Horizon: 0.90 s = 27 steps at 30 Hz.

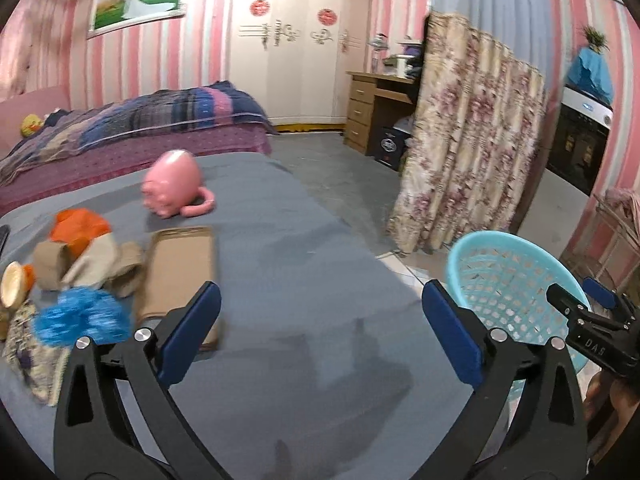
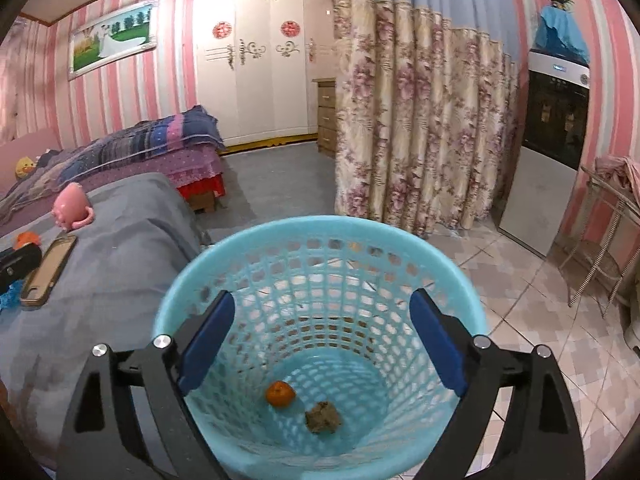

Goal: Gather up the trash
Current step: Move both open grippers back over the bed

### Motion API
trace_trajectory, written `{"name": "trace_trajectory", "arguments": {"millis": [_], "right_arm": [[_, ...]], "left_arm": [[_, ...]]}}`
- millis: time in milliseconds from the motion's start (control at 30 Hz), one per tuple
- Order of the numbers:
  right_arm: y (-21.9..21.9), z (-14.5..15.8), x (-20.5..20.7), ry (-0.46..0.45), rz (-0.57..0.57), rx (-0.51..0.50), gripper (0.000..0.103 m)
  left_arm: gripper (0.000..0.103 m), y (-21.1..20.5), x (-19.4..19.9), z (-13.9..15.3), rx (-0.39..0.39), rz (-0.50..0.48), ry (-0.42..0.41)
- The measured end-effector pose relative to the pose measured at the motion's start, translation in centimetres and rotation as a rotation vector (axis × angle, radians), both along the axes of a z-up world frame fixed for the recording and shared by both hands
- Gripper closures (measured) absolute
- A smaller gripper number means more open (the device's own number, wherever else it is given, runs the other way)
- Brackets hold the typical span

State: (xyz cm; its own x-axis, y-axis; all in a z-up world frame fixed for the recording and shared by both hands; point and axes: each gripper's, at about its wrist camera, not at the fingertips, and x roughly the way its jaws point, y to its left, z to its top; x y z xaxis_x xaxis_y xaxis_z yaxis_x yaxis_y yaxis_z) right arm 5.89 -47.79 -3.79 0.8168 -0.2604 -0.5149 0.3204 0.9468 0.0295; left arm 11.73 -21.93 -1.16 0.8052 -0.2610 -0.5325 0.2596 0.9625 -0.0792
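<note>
Right gripper (image 2: 320, 340), jaws wide and empty, hovers above the blue basket (image 2: 256, 236), where an orange peel (image 2: 280, 393) and brown wad (image 2: 323, 418) lie; likely just dropped. Left gripper (image 1: 320, 332), open, faces the trash pile (image 1: 80, 264) left of the basket, needing a grasp next

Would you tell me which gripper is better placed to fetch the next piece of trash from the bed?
Left gripper: open above the bed, trash pile nearby. Right gripper is over the basket.

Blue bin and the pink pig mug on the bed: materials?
Bin: looks like moulded plastic, matte to slightly glossy; lattice holes through its wall. Pig mug: probably glazed ceramic, smooth with a bright highlight, though glossy plastic can't be ruled out.
</note>
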Motion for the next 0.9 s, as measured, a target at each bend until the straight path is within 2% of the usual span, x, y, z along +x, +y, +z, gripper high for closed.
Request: {"name": "trace_trajectory", "arguments": {"millis": [133, 467, 667, 900], "right_arm": [[3.2, 1.3, 0.9, -0.022, 0.058, 0.0, 0.011], [12.3, 3.5, 3.2, -0.031, 0.226, -0.021, 0.01], [18.7, 3.4, 4.6, -0.016, 0.314, 0.034, 0.009], [25.9, 3.0, 5.7, 0.017, 0.419, -0.027, 0.009]], "left_arm": [[0.006, 3.9, -0.4, 0.5, -0.008, 0.061, 0.006], [0.006, 15.8, -1.8, 1.4, 0.05, 0.209, -0.008], [0.006, 22.7, -2.7, 0.4, 0.078, 0.294, 0.01], [0.006, 29.7, -3.3, -1.8, 0.058, 0.394, 0.061]]}}
